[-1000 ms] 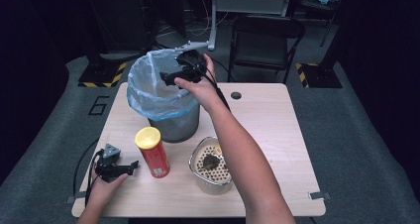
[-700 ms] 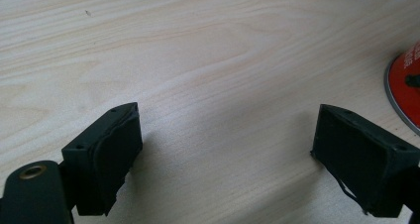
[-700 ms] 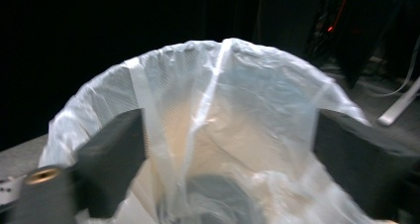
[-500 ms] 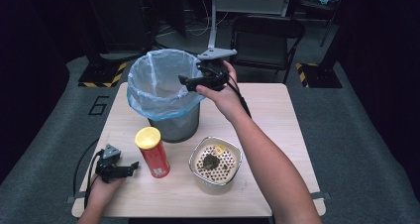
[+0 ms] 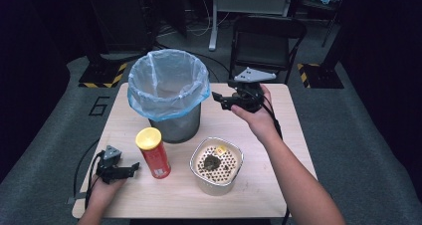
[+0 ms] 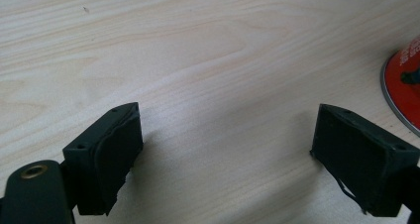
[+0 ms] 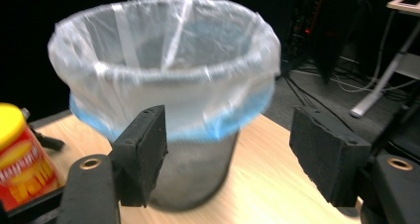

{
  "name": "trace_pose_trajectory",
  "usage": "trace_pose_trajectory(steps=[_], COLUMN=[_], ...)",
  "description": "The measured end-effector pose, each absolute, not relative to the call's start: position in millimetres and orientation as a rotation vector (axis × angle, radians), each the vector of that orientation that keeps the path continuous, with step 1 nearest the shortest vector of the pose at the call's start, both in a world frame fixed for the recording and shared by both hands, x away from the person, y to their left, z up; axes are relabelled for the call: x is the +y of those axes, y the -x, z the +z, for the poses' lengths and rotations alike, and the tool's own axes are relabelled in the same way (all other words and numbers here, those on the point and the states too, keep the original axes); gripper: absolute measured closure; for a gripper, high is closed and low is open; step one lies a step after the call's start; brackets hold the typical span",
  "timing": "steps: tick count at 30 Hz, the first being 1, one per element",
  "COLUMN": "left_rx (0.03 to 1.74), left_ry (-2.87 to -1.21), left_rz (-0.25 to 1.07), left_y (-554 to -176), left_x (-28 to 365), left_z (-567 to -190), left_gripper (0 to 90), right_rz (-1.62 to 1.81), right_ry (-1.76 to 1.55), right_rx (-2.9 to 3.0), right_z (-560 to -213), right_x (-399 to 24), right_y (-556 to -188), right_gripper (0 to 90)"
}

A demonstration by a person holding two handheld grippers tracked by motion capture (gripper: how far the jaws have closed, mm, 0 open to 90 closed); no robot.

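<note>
Left gripper point(image 5: 133, 167): we see jaws wide, lower left on table point(image 5: 278, 150).
Right gripper point(image 5: 217, 97): jaws wide, empty, centre, beside bin point(image 5: 169, 88).

the right tongs point(image 7: 228, 149) stand wide apart with nothing between them, in front of the mesh bin point(image 7: 188, 169); a pale blue bag point(image 7: 163, 65) lines the bin; a red, yellow-lidded can point(image 7: 20, 149) stands left of the bin on the wooden counter point(image 7: 267, 184).
</note>
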State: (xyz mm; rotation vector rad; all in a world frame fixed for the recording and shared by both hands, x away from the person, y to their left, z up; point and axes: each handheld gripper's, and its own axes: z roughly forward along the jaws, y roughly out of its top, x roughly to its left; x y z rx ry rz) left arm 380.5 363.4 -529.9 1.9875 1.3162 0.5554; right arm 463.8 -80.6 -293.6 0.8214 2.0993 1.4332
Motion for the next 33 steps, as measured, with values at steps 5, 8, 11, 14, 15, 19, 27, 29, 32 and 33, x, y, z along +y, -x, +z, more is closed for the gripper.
trace_pose_trajectory(steps=[5,8,11,14,15,19,27,29,32,33], left_rx=[1.332,1.333,1.315,1.297,1.292,1.252,1.108,1.067,1.01,0.988], left_ry=[-1.956,-1.93,-1.908,-1.906,-1.912,-1.917,-1.947,-1.976,-1.991,-1.996], left_rz=[0.493,0.474,0.482,0.49,0.484,0.476,0.419,0.403,0.386,0.379], left_y=[-379.2,-377.0,-373.2,-370.7,-369.7,-366.5,-351.9,-349.8,-347.1,-346.9], left_x=[365.6,366.8,366.1,364.7,364.2,361.2,351.7,348.6,339.4,337.5], left_z=[-526.7,-524.2,-516.6,-511.3,-508.9,-499.9,-481.3,-480.2,-478.2,-477.4], left_gripper=[13.9,13.9,13.7,13.4,12.7,12.7,12.7,12.7,12.6,12.5], right_rz=[1.377,1.334,1.317,1.319,1.325,1.327,1.272,1.276,1.263,1.253], right_ry=[-0.826,-0.845,-0.866,-0.904,-0.94,-0.968,-1.05,-1.091,-1.128,-1.143], right_rx=[2.104,2.11,2.091,2.087,2.072,2.038,1.975,1.954,1.936,1.932], right_z=[-315.0,-330.0,-348.1,-356.7,-364.3,-371.1,-393.7,-400.9,-408.8,-412.0], right_x=[-100.9,-111.8,-122.7,-128.2,-134.5,-143.9,-172.3,-181.6,-191.0,-194.7], right_y=[-445.8,-436.4,-431.5,-429.3,-425.9,-418.7,-397.1,-394.4,-392.6,-391.7], right_gripper=[29.1,29.1,29.2,29.2,29.2,29.3,29.3,29.2,29.2,29.2])
